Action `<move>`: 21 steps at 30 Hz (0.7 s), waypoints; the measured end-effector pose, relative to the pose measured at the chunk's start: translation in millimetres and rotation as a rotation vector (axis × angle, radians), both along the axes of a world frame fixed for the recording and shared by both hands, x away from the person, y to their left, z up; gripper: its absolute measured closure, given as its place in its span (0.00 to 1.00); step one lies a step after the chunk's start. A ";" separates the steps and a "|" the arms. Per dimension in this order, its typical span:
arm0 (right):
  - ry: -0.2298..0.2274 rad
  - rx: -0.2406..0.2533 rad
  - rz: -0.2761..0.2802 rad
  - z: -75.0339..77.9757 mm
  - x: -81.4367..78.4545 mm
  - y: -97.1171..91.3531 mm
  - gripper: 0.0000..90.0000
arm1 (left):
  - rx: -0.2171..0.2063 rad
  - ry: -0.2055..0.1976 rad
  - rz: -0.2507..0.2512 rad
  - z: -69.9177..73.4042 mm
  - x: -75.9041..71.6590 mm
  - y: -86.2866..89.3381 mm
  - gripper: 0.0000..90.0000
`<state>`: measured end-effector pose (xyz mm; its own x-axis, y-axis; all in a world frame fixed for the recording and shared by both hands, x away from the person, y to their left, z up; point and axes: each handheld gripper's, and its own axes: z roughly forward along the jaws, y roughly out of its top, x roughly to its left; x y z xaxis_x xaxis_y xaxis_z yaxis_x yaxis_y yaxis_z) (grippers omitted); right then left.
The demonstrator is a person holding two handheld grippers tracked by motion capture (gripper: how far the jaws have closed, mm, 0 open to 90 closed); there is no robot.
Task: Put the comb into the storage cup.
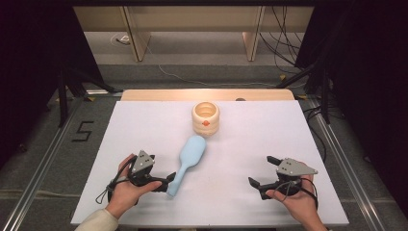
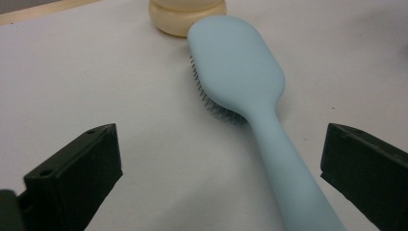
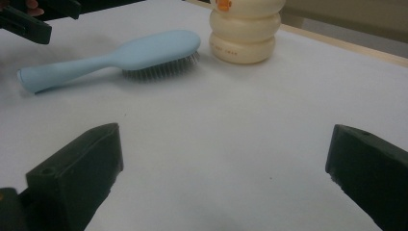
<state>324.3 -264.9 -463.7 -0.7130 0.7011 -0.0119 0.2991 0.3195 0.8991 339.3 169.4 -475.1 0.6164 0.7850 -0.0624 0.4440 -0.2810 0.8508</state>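
Note:
A light blue hairbrush [image 1: 188, 161] lies bristles down on the white table top [image 1: 240, 144], its head toward a cream ridged pot [image 1: 205, 117] with an orange mark. My left gripper [image 1: 161, 169] is open beside the handle's near end. In the left gripper view the hairbrush [image 2: 240, 72] runs between the wide-apart jaws of the left gripper [image 2: 223, 149], its handle closer to the right jaw and touching neither. My right gripper [image 1: 263, 172] stands open over bare table at the right. The right gripper [image 3: 223, 144] faces the hairbrush [image 3: 139, 53] and the pot [image 3: 245, 33].
The pot [image 2: 187, 17] stands just beyond the brush head, near the table's far wooden edge [image 1: 207, 94]. The left gripper [image 3: 33, 19] appears at the top left of the right gripper view. Cables and stand legs lie on the floor around the table.

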 end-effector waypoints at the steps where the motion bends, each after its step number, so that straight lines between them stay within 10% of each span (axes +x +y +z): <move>1: 0.000 0.000 0.000 0.0 0.0 0.0 0.00 | 0.000 0.000 0.000 0.0 0.0 0.0 0.00; 12: 0.001 0.000 0.001 -0.1 0.0 -0.1 0.00 | 0.008 -0.007 0.009 1.8 -1.0 0.4 0.05; 21: 0.000 0.002 0.003 -0.5 0.1 0.2 0.00 | 0.037 -0.040 0.023 10.3 -4.6 0.7 0.58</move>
